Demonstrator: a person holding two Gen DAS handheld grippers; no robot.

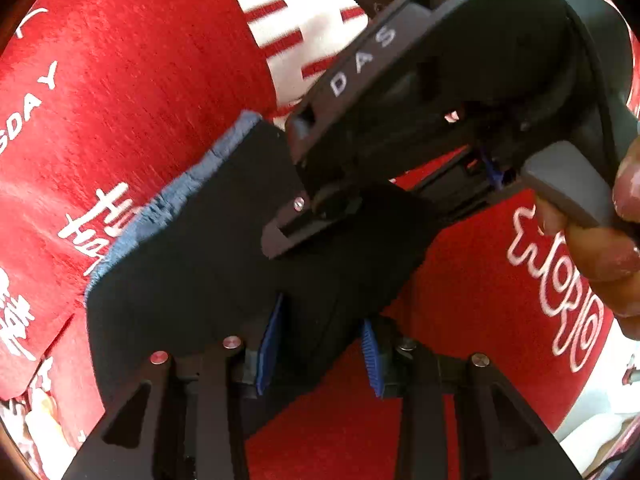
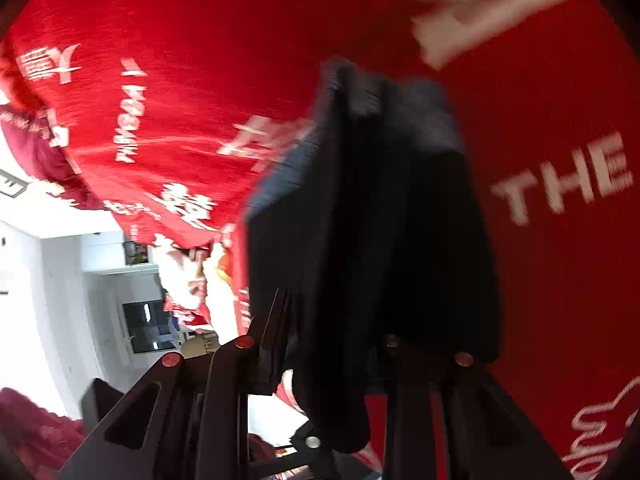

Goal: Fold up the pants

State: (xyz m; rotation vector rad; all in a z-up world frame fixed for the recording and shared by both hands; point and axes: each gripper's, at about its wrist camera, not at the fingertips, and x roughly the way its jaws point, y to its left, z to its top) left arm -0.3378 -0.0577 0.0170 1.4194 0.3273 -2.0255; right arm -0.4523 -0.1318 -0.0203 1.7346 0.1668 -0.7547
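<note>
Mid-fold: your left gripper (image 1: 320, 356) and right gripper (image 2: 332, 360) both clamp the dark blue-edged pants (image 1: 192, 264). Next, lay them flat on the red printed cloth (image 1: 140, 80).

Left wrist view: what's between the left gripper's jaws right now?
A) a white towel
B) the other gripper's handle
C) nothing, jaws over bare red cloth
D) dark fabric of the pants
D: the dark pants, blue-grey inside showing along one edge, run down between the blue pads of the left gripper, above the red printed cloth.
</note>
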